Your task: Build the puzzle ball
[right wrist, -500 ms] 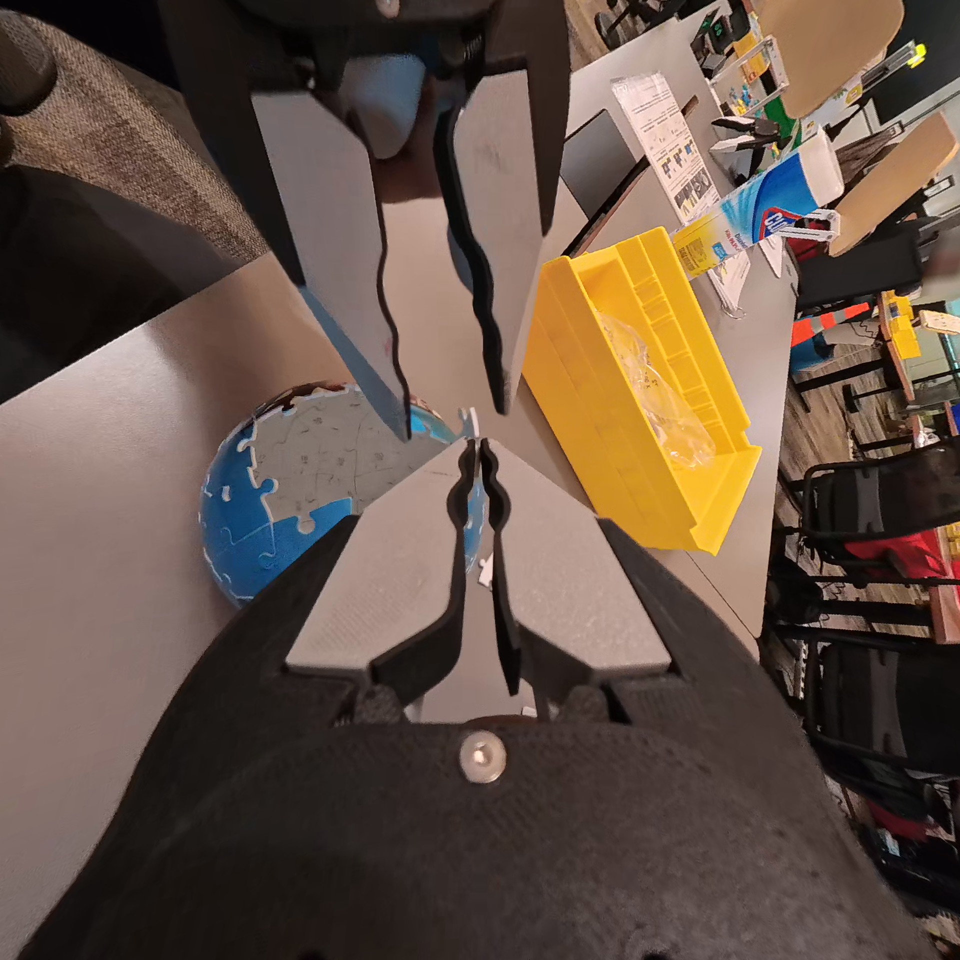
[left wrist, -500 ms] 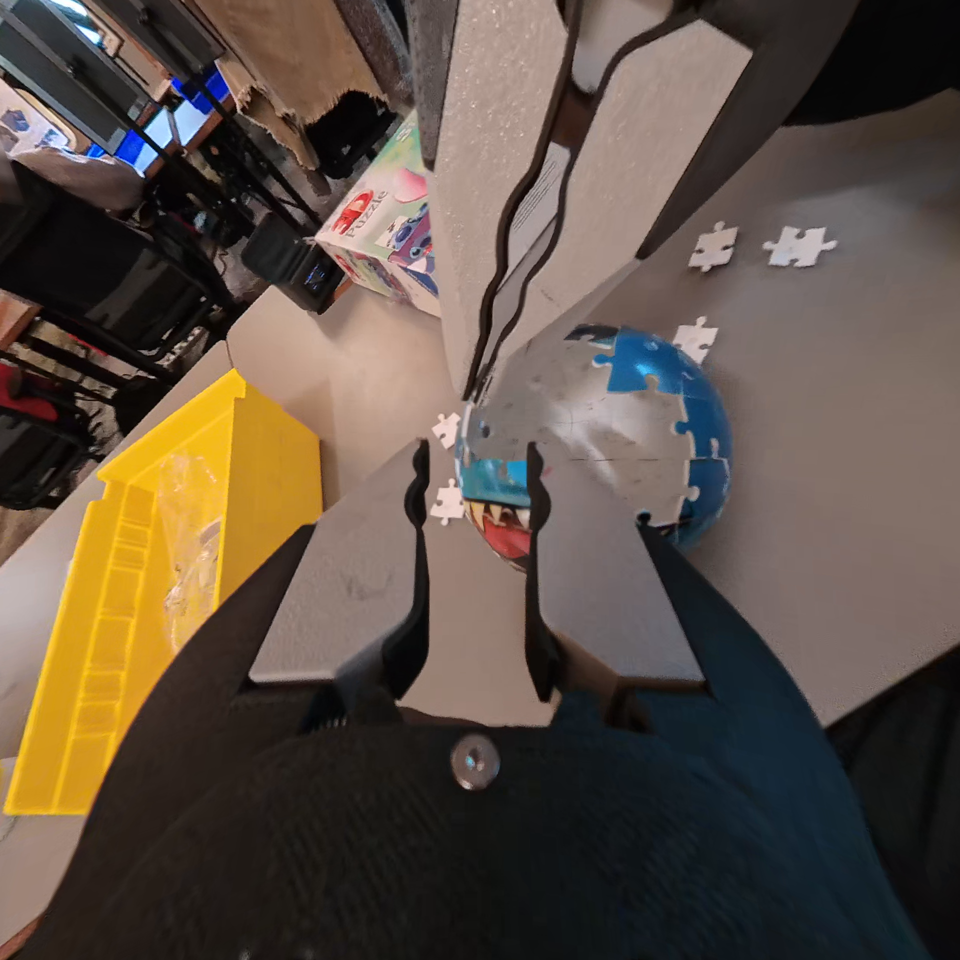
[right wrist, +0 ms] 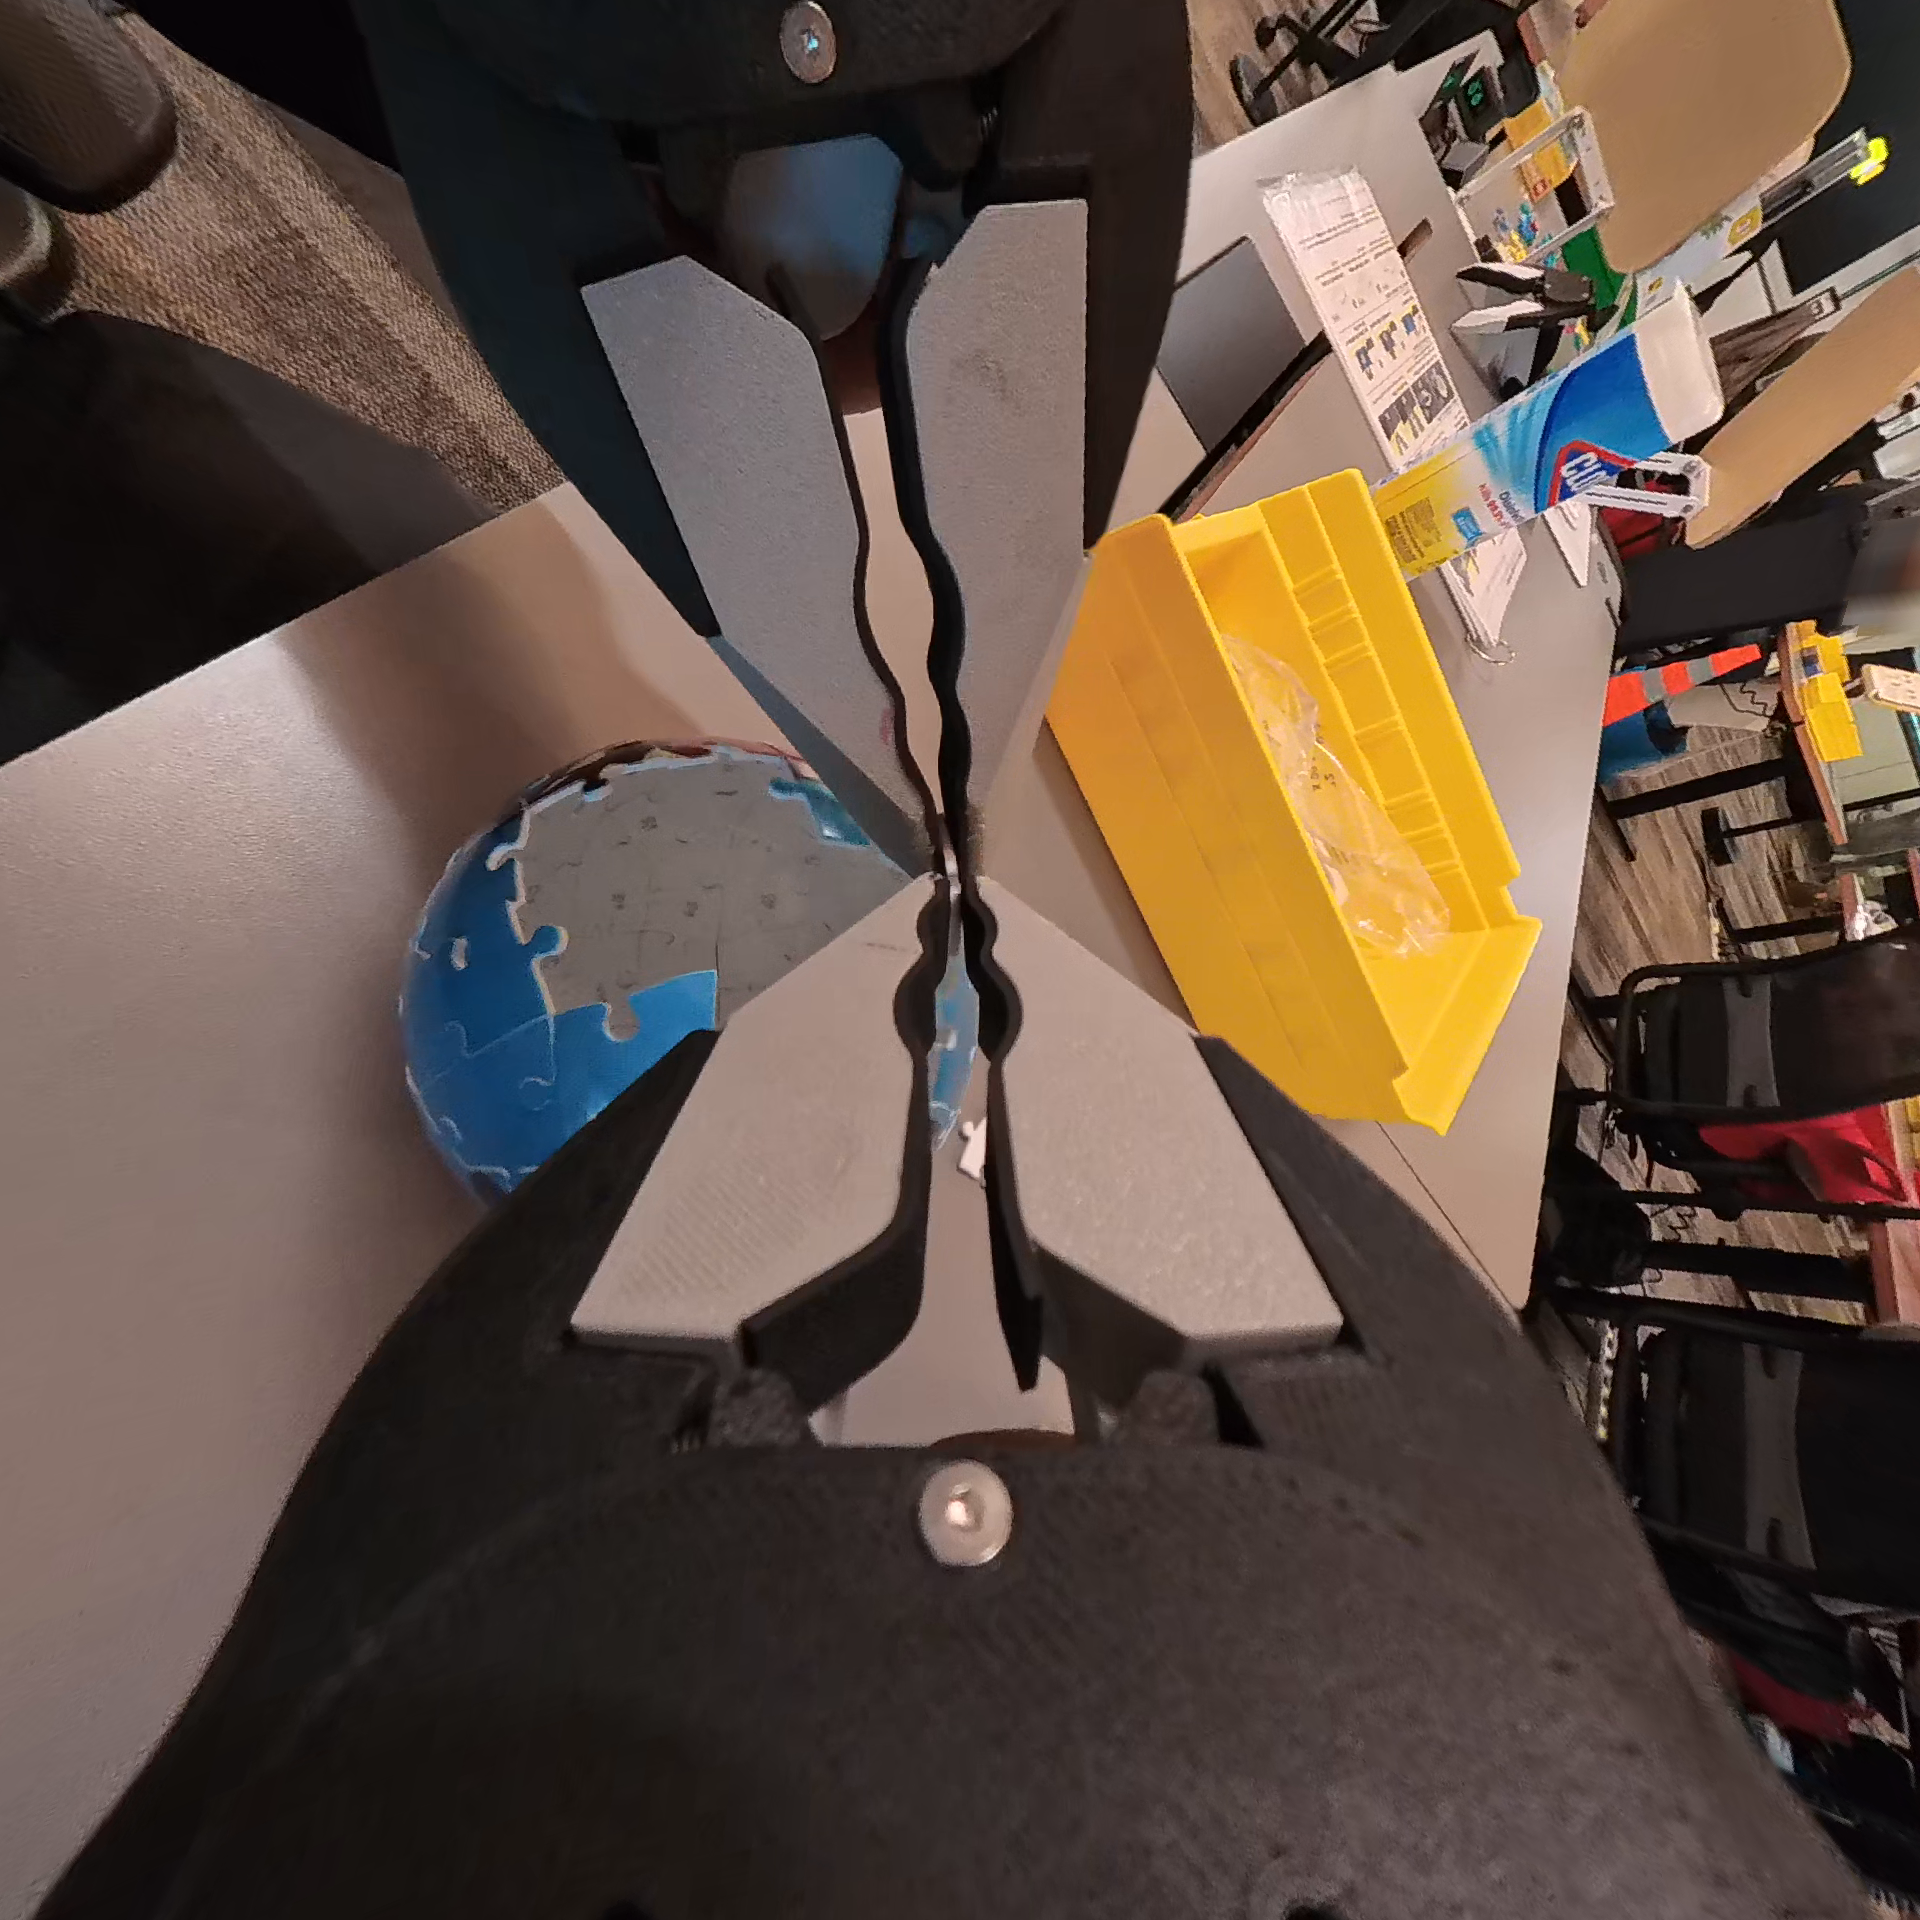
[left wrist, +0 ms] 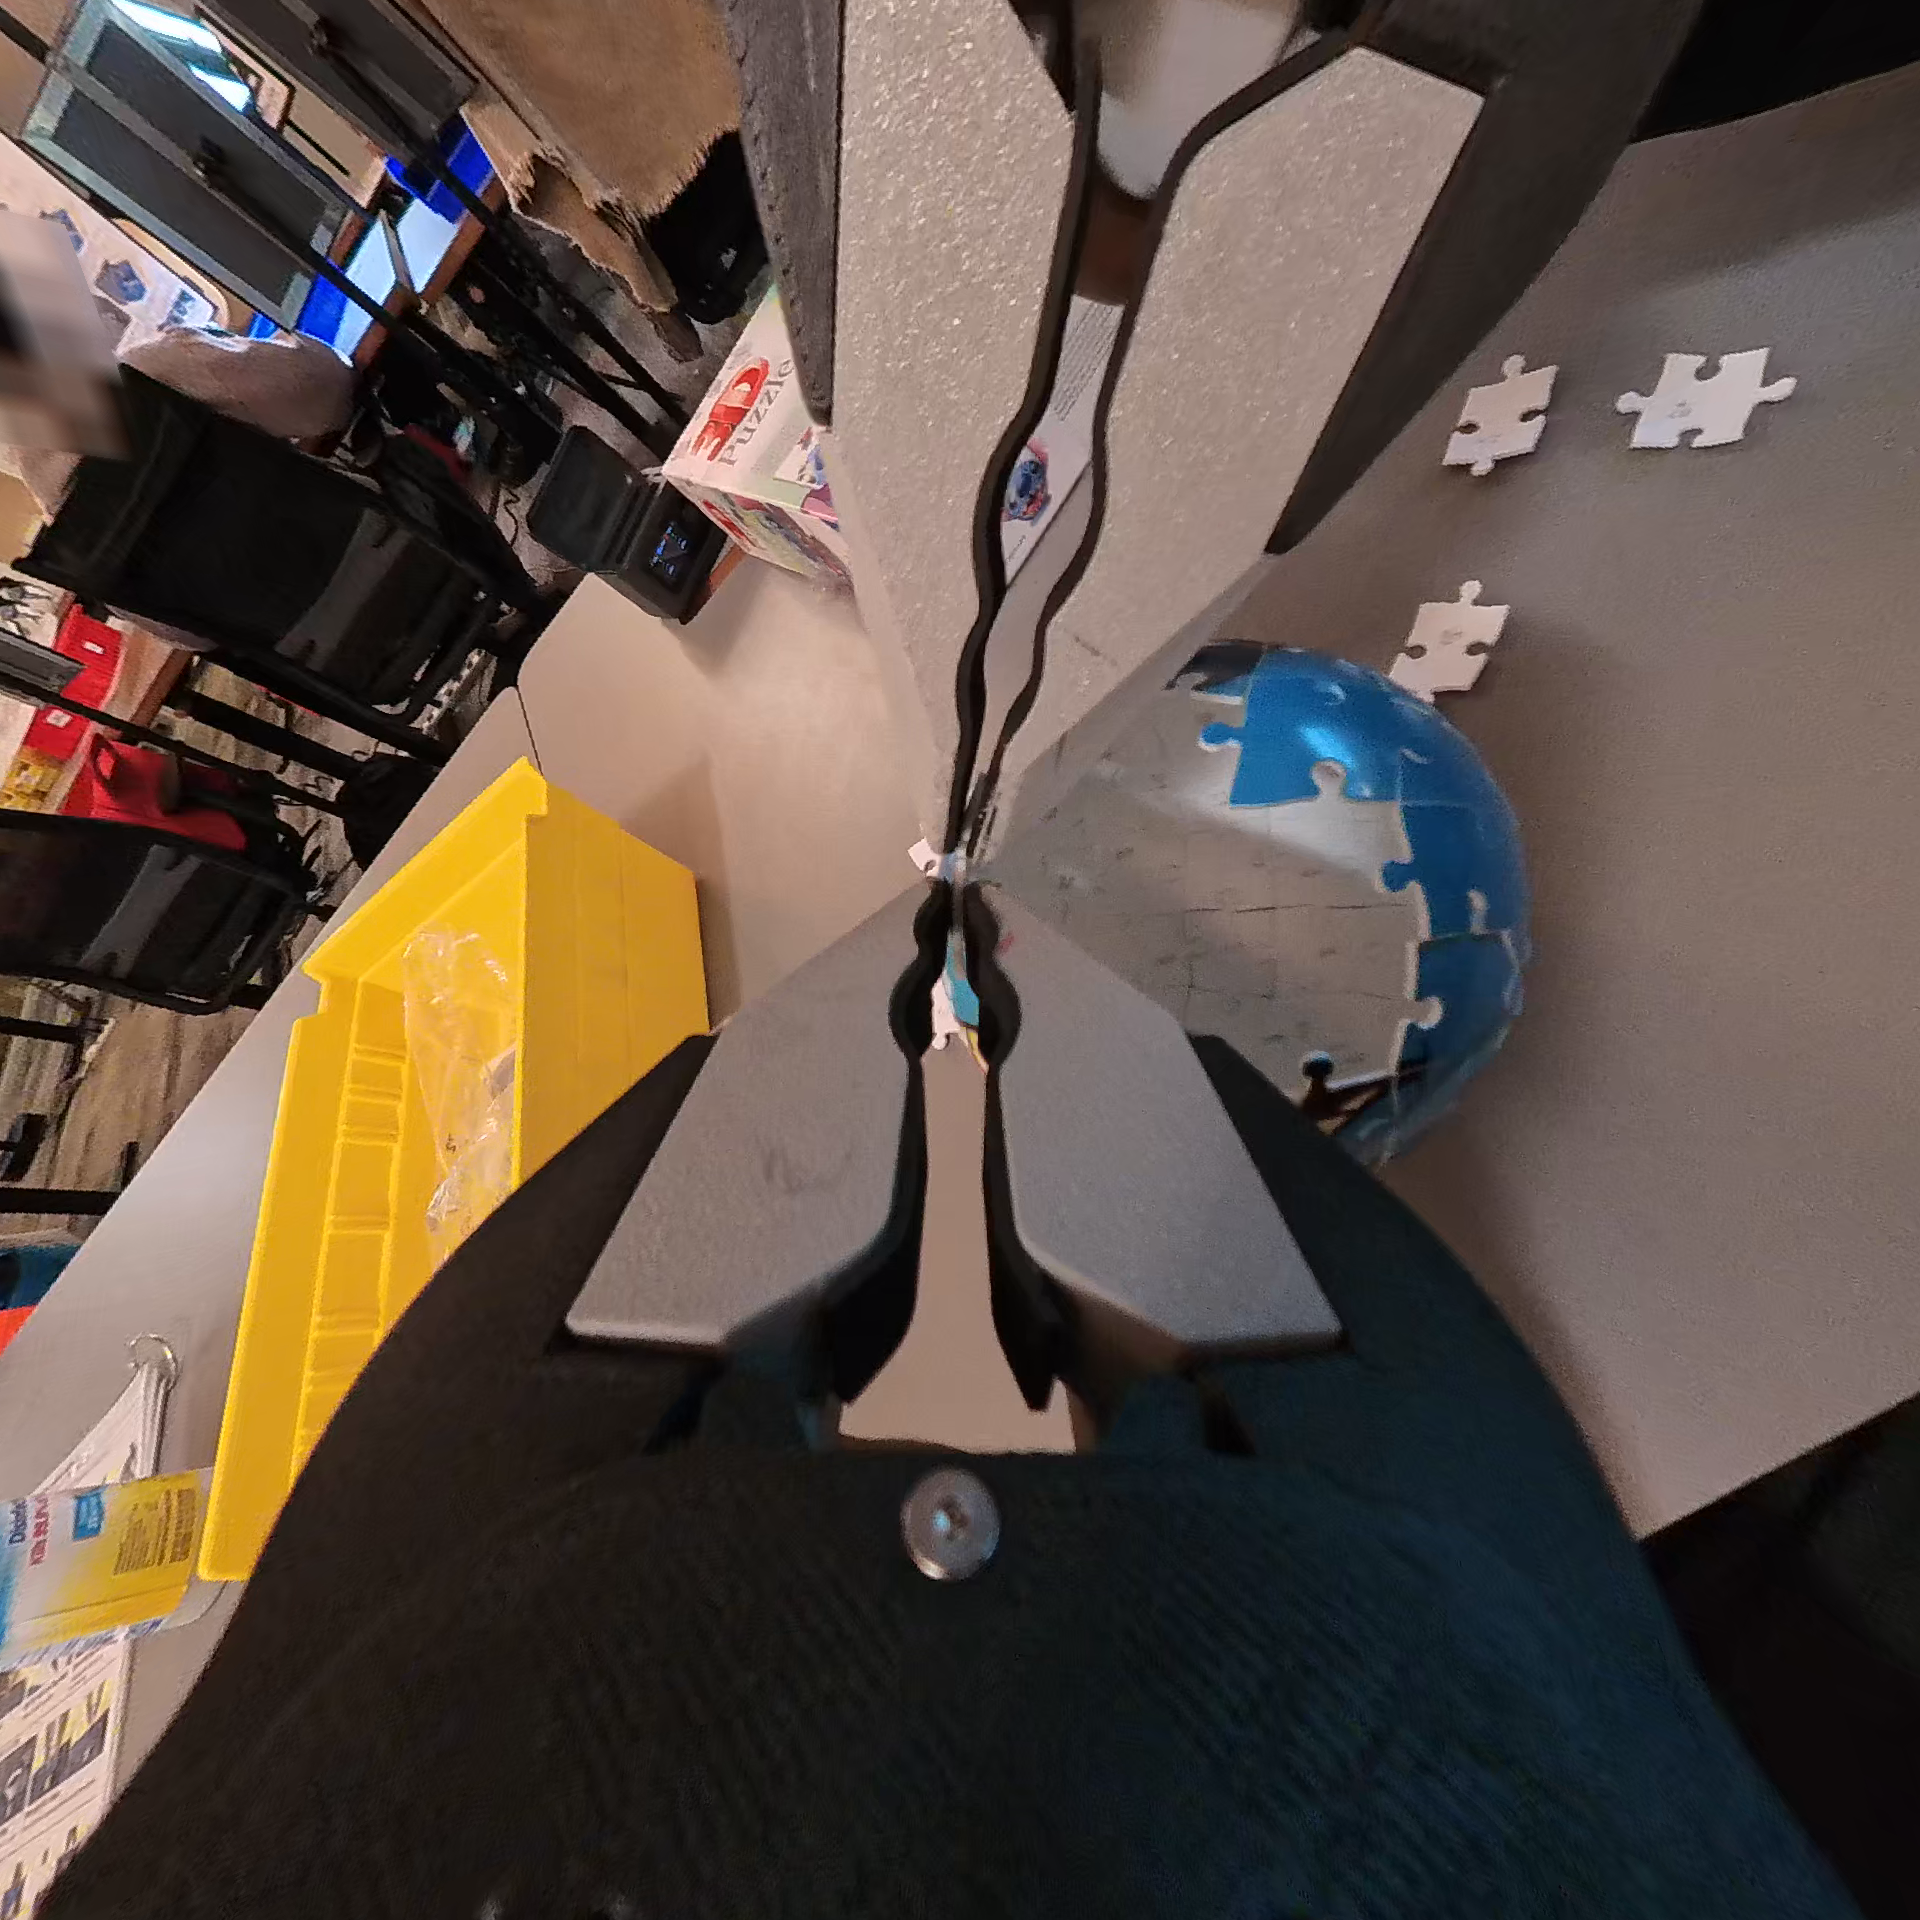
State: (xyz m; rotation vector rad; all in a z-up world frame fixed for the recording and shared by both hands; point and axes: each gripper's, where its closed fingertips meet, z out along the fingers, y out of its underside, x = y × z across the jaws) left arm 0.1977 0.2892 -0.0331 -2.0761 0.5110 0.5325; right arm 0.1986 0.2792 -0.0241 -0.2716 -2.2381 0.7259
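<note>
The puzzle ball (left wrist: 1299,883), part blue and part grey, rests on the grey table (left wrist: 1714,935); it also shows in the right wrist view (right wrist: 623,914). My two grippers meet tip to tip above the table just beside the ball. My left gripper (left wrist: 948,904) is shut, and my right gripper (right wrist: 958,904) is shut. A small white puzzle piece (left wrist: 930,857) is pinched where both pairs of tips meet; in the right wrist view it shows edge-on as a thin grey sliver (right wrist: 953,894). The right gripper (left wrist: 961,831) comes in from above in the left view.
Three loose white pieces (left wrist: 1496,416) lie on the table beyond the ball, and another (right wrist: 971,1148) lies beneath the grippers. A yellow bin (right wrist: 1299,831) holding a clear plastic bag stands beside them. The puzzle box (left wrist: 748,457) and a wipes canister (right wrist: 1558,436) are farther off. Chairs stand past the table edge.
My left gripper has closed from open and moved up to the right gripper's tips, meeting it at the small piece. The ball has not moved.
</note>
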